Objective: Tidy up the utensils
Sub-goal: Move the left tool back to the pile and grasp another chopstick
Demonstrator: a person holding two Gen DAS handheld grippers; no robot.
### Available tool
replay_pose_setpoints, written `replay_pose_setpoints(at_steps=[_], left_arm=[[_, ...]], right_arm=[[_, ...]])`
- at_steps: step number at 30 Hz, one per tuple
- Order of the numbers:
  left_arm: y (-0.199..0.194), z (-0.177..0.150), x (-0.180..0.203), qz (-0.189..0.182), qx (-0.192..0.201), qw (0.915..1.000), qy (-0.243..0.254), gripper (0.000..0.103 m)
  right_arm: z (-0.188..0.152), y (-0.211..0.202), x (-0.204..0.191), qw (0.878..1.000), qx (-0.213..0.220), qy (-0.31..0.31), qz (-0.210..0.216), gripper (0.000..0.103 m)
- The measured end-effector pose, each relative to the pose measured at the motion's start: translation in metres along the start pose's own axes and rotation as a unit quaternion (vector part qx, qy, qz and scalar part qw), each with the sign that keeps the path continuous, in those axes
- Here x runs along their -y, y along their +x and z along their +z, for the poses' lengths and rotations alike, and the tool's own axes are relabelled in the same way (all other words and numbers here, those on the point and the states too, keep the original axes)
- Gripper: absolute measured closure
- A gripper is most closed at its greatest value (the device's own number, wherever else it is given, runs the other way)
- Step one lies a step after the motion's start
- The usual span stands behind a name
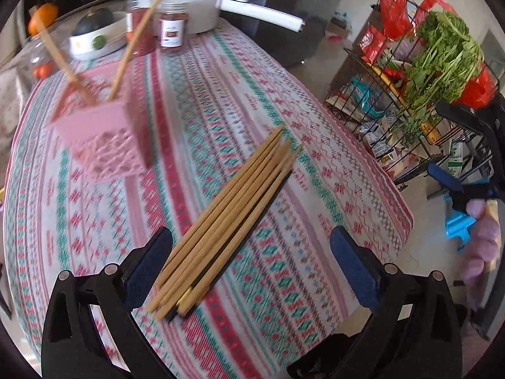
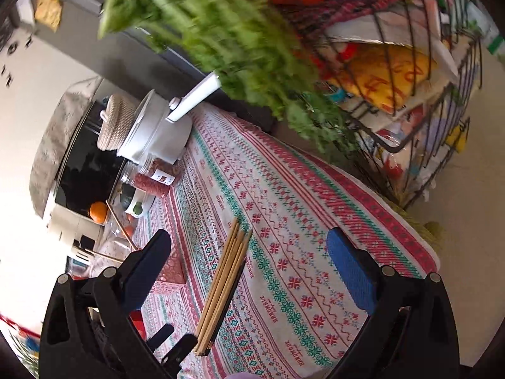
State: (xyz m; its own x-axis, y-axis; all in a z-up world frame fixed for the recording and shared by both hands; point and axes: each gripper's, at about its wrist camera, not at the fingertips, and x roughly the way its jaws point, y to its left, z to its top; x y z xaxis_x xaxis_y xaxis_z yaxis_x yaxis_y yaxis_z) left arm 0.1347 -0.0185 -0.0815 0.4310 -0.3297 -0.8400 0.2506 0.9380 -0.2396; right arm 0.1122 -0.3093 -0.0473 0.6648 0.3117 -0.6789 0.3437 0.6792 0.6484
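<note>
My left gripper [image 1: 252, 265] gaped, empty | right gripper [image 2: 249, 265] likewise | chopsticks [image 1: 227, 221] lay loose between my left fingers | holder [image 1: 104, 139] ahead-left, seemingly two sticks in | most remained

Bare patterned worktop [image 1: 252, 101] is lying open right of the chopsticks [image 1: 227, 218] as far as its edge. A pink basket [image 1: 104, 139] is standing to their left. Jars [image 1: 172, 28] and a white pot [image 1: 192, 0] are crowding the far end. A wire rack [image 1: 410, 101] is standing beside the worktop's right edge.
</note>
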Motion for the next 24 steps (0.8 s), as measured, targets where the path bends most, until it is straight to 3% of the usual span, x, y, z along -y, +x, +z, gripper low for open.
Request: replay_pose_setpoints(at_steps=[5,10,15,22,24], left_arm=[[0.029,0.051,0.022,0.018,-0.029,0.9988,0.036,0.007],[0.071,0.100,0.030,0.054,-0.081,0.9949,0.025,0.010],[0.108,0.115,0.019,0.064,-0.155,0.9858,-0.008,0.044],[0.128,0.118,0.016,0.083,-0.160,0.9837,0.001,0.054],[0.134,0.117,0.016,0.090,-0.160,0.9830,0.006,0.061]], right_arm=[[0.009,0.003,0.017,0.999,-0.027,0.040,0.004,0.007],[0.005,0.021,0.019,0.997,-0.066,0.040,-0.006,0.007],[-0.002,0.036,0.019,0.994,-0.106,0.037,-0.010,0.007],[-0.003,0.040,0.022,0.991,-0.121,0.055,-0.004,0.007],[-0.003,0.041,0.021,0.991,-0.122,0.054,-0.006,0.007]])
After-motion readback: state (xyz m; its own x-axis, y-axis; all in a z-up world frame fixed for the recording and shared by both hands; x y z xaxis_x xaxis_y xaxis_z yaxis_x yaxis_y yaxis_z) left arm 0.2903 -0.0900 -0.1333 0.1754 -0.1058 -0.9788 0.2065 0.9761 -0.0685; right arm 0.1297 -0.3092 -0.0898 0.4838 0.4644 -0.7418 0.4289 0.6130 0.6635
